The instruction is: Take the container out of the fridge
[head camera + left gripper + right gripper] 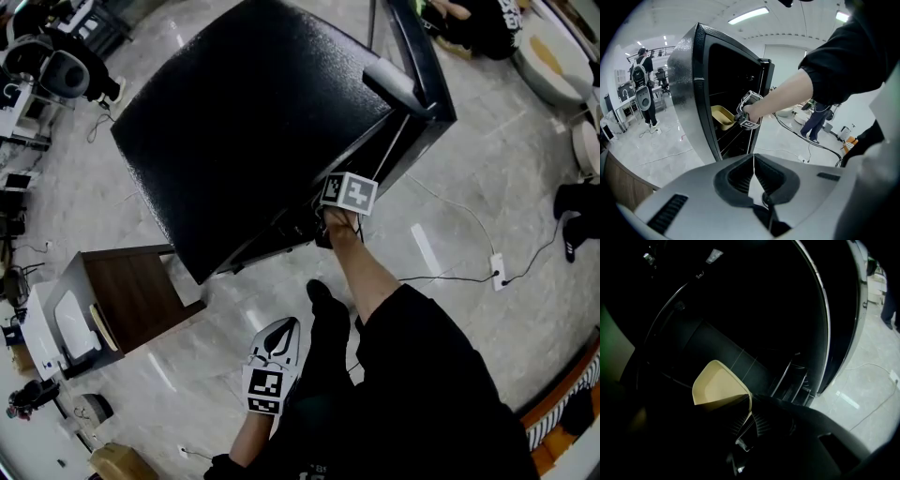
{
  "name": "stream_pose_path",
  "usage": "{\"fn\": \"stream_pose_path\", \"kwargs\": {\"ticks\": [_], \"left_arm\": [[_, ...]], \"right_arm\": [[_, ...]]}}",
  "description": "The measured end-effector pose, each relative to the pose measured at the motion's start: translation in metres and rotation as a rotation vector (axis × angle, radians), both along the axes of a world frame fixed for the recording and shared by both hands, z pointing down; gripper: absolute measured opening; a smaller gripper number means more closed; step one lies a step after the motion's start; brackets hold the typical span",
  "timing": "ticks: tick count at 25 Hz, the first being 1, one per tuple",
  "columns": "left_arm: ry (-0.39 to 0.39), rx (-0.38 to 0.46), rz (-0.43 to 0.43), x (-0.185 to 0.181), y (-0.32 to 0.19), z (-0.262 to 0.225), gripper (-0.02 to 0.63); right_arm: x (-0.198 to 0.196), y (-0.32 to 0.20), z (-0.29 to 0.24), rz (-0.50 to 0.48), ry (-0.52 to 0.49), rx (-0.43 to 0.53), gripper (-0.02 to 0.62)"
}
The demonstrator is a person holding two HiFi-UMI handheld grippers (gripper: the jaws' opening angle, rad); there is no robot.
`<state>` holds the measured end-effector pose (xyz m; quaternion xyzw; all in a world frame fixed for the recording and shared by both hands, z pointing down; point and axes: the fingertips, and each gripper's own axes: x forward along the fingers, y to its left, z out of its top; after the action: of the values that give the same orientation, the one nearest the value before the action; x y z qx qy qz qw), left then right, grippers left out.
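Down by the person's knee, the left gripper (753, 161) hangs over the pale floor (450, 178), its jaws pressed flat together with nothing between them. It is well short of the fridge (244, 122).

Ahead of it, a bare forearm reaches into the black fridge. At the end of that arm the right gripper (749, 404) has its jaws clamped on the near rim of the container (715, 383), a shallow cream tub. The container sits inside the fridge at the front edge of the opening, about midway up, and tilts slightly toward the gripper.

The open door (417, 56) stands just beside the reaching arm on its far side, so the arm goes in through the gap between door and cabinet. Dark wire racks (794, 376) run beside the container, close to the jaws.

At the fridge's left corner stands a wooden cabinet (131, 295). To the right a white power strip (497, 270) lies on the floor with a cable (441, 277) trailing from it. Farther off, a person (644, 93) stands among benches, and another person's legs (816, 123) show beyond the door.
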<state>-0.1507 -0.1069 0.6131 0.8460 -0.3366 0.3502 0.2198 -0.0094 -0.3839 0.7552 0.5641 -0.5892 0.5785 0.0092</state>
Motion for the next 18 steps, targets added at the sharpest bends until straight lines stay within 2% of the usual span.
{"fn": "stream_pose_path", "kwargs": {"ticks": [5, 18], "left_arm": [[0.001, 0.003, -0.005, 0.001, 0.002, 0.000, 0.014], [0.023, 0.034, -0.010, 0.022, 0.008, -0.002, 0.014]], "right_arm": [[0.003, 0.006, -0.007, -0.008, 0.041, 0.010, 0.044], [0.019, 0.041, -0.028, -0.054, 0.058, 0.010, 0.044]]}}
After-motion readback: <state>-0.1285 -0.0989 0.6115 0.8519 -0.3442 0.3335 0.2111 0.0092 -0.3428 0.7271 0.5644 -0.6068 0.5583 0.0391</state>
